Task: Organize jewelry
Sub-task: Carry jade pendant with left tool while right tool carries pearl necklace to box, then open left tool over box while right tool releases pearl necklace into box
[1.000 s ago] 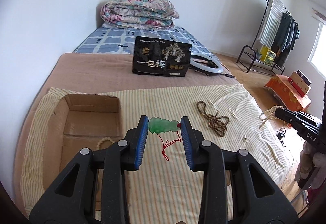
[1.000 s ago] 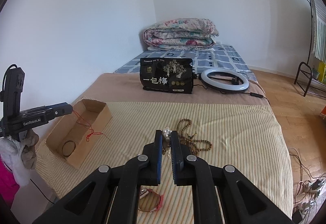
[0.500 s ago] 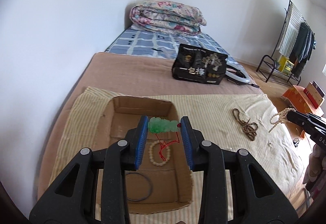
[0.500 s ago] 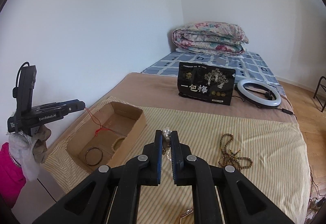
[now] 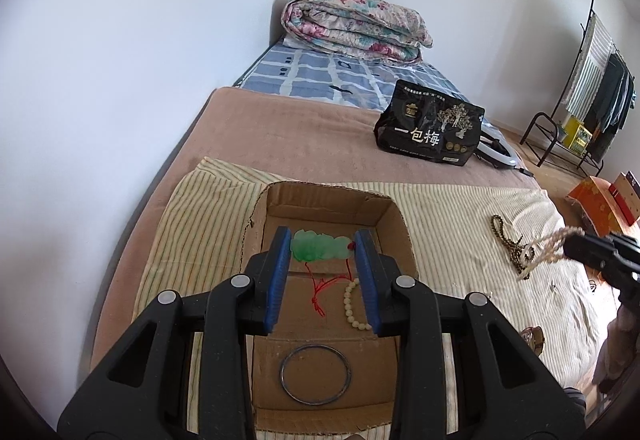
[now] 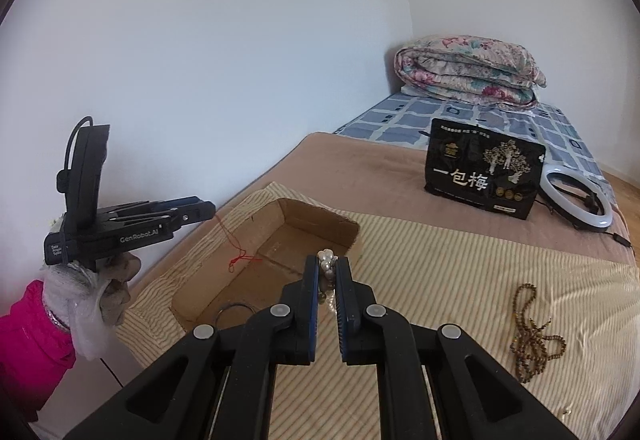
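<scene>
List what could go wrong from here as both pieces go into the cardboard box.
1. The green pendant in the left claw trails a red cord that could catch on a pad at release.
2. It may land on the bead bracelet or bangle lying in the cardboard box and tangle.
3. The right claw pinches the pearl strand by only a few beads; it might slip out before reaching the box.

My left gripper (image 5: 322, 246) tilts downward, its blue pads pinching a green pendant (image 5: 318, 246) between them — the red cord dangles free below. My right gripper (image 6: 327, 264) also angles down, jaws nearly together and clamped on a pearl strand (image 6: 326, 260). My gloved left hand (image 6: 102, 288) wraps the left handle — a pink sleeve (image 6: 30, 340) behind it.
</scene>
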Action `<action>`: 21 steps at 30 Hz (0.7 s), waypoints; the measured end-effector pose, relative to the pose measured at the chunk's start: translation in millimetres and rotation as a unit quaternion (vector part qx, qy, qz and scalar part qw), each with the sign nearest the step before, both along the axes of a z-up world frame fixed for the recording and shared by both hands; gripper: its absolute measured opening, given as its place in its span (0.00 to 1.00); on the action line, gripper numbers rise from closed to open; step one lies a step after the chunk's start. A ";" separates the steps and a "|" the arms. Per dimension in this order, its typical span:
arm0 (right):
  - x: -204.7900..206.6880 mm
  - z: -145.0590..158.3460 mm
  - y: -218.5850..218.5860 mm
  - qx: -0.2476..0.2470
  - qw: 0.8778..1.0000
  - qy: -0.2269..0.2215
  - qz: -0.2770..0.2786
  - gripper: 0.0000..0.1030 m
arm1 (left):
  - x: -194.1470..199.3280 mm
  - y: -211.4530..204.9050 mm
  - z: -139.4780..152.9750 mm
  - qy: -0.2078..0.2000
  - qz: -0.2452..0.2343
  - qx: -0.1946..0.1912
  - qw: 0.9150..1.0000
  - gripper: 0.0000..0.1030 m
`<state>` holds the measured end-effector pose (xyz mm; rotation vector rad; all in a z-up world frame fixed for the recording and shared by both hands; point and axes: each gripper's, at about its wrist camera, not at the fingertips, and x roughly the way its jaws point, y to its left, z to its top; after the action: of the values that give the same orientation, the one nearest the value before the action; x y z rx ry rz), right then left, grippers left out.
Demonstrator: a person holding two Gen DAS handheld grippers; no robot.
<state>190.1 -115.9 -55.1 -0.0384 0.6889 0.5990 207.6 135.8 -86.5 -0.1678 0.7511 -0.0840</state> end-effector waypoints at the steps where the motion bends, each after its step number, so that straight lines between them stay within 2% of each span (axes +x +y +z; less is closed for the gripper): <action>1: 1.1 -2.5 5.2 0.001 1.000 0.004 0.005 0.05 | 2.6 1.1 -2.6 0.002 0.000 0.000 1.000 0.32; 11: 6.5 -34.7 55.8 -0.004 0.998 0.046 0.053 0.05 | 27.2 11.5 -29.3 0.028 0.002 -0.008 1.000 0.32; 21: 12.4 -70.9 80.9 -0.006 0.991 0.108 0.080 0.06 | 39.8 18.3 -46.9 0.051 0.007 -0.018 0.999 0.32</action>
<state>202.5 -35.0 -126.0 -0.0410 0.9056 0.7604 247.4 154.2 -133.5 -0.2124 0.8505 -0.0757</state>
